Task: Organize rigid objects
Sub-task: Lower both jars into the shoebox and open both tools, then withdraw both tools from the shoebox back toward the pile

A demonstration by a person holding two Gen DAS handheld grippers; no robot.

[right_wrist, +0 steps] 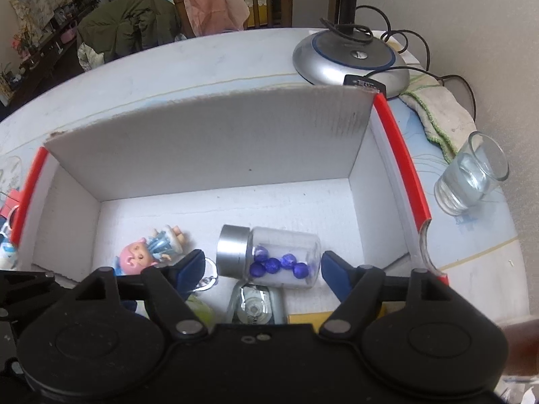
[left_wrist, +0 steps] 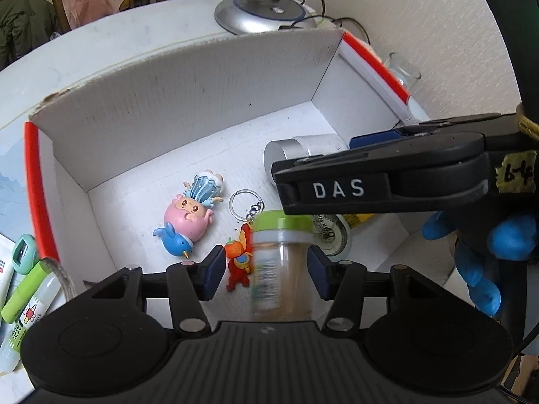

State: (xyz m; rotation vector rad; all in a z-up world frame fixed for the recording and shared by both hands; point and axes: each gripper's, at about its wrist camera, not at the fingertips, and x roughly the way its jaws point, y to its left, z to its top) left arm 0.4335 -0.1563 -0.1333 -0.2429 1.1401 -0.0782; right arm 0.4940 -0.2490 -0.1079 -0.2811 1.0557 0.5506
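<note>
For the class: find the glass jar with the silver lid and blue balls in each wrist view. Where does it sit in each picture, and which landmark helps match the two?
Left wrist view: the jar lies right of centre on the box floor, partly hidden behind the right gripper.
Right wrist view: lower centre, on its side.
Shared landmark: the pink figurine.

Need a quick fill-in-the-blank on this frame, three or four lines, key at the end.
1. The jar with the silver lid lies on its ____ in the box.
2. The beads inside that jar are ____.
3. The bottle between the left gripper pads has a ____ cap.
4. The glass stands ____ the box, on the table.

Missing words: side; blue; green; outside
</note>
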